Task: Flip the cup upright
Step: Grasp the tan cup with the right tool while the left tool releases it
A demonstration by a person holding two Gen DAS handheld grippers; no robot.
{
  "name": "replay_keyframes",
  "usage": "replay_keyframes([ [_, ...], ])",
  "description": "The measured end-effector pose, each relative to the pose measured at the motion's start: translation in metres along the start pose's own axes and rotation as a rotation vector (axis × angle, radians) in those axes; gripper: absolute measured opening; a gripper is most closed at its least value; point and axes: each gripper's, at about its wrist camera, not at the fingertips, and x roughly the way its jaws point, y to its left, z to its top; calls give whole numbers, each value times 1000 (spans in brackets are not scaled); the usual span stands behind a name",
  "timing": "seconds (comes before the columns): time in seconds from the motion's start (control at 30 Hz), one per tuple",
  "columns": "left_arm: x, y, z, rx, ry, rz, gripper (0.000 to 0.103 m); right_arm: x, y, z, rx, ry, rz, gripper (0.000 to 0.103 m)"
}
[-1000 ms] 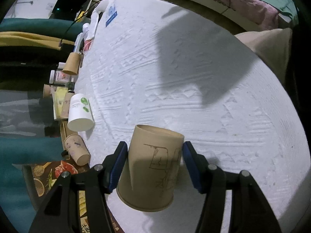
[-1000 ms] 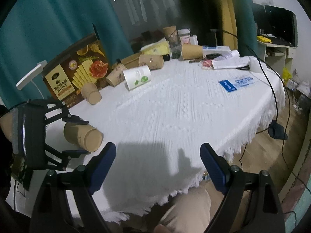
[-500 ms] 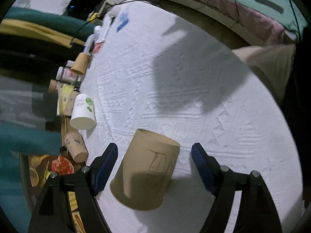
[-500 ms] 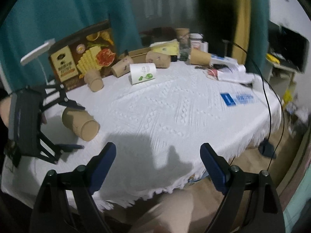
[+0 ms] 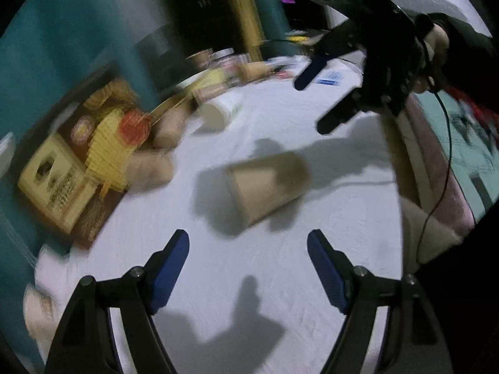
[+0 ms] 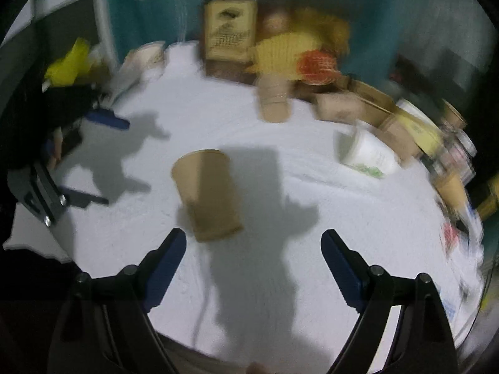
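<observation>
Released since the earlier frame, the cup (image 5: 265, 187) lay on its side on the white cloth (image 5: 249, 280), ahead of the left gripper (image 5: 248, 268), its jaws wide and empty. One right gripper (image 6: 252, 271) also gaped, empty. Several blurred cups and one box (image 6: 230, 31) crowded the far edge.

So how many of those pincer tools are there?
2. The left gripper, jaws just opened and empty, sits short of the fallen brown cup; the right gripper, also open, faces that cup. None looks hidden.
</observation>
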Motion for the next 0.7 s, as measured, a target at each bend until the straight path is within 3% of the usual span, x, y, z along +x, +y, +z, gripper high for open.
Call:
replay_keyframes([
  [0.1, -9, 25, -24, -219, 7, 18, 78, 30, 6, 30, -50, 107, 55, 87],
  [0.2, -24, 55, -54, -517, -29, -34, 78, 52, 17, 46, -102, 188, 104, 87],
  [0.27, -28, 70, -73, -656, -55, -54, 78, 64, 24, 53, -126, 232, 114, 87],
  [0.33, -31, 76, -87, -708, -65, -26, 78, 75, 32, 60, -143, 268, 112, 87],
  [0.5, -26, 83, -100, -724, -28, 8, 78, 101, 43, 71, -181, 350, 91, 87],
  [0.7, -26, 81, -108, -750, -47, -41, 78, 121, 53, 74, -237, 443, 73, 87],
])
